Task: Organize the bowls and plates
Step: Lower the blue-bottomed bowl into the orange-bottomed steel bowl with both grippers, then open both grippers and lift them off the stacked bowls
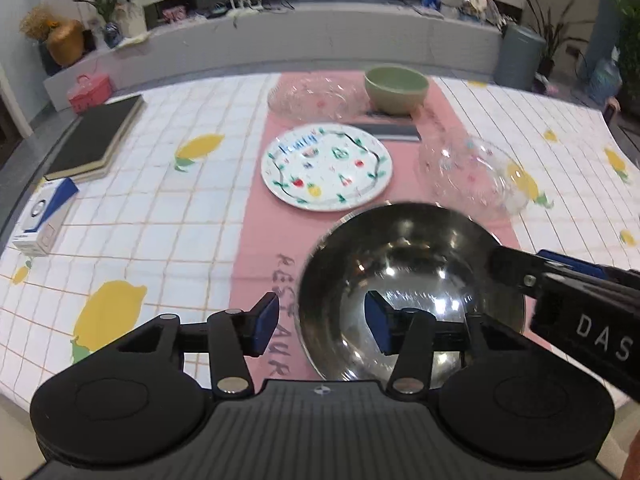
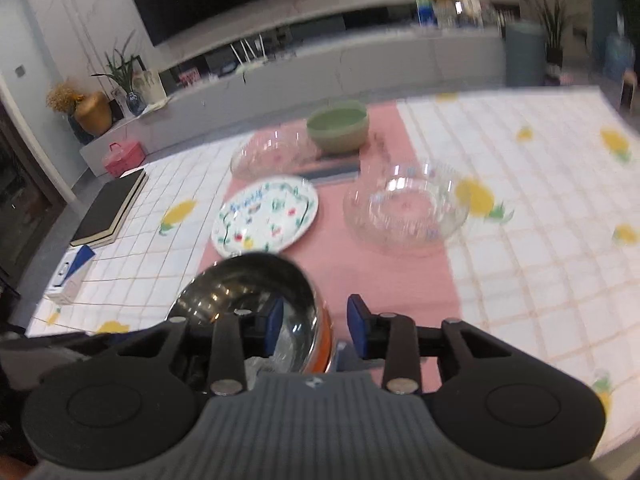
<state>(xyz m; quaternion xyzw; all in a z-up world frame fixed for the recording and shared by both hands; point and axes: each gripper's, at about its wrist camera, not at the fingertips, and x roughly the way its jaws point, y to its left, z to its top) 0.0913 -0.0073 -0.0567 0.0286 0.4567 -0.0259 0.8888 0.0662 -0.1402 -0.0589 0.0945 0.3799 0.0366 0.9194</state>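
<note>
A steel bowl [image 1: 412, 280] with an orange outside sits on the pink runner close to me. My left gripper [image 1: 324, 322] is open, its jaws straddling the bowl's left rim. My right gripper [image 2: 314, 326] is open, its jaws straddling the steel bowl's [image 2: 248, 292] right rim; it also shows in the left wrist view [image 1: 520, 268]. Beyond lie a painted white plate [image 1: 326, 166] [image 2: 266, 214], a clear glass bowl [image 1: 472, 172] [image 2: 406, 210], a clear glass plate [image 1: 312, 96] [image 2: 272, 156] and a green bowl [image 1: 396, 88] [image 2: 338, 126].
The table [image 1: 160, 208] has a lemon-print checked cloth. A black book [image 1: 94, 138] [image 2: 110, 208] and a blue-and-white box [image 1: 44, 212] [image 2: 70, 272] lie at the left. A dark slab [image 1: 394, 130] lies under the green bowl. A red case [image 1: 89, 88] stands beyond the far edge.
</note>
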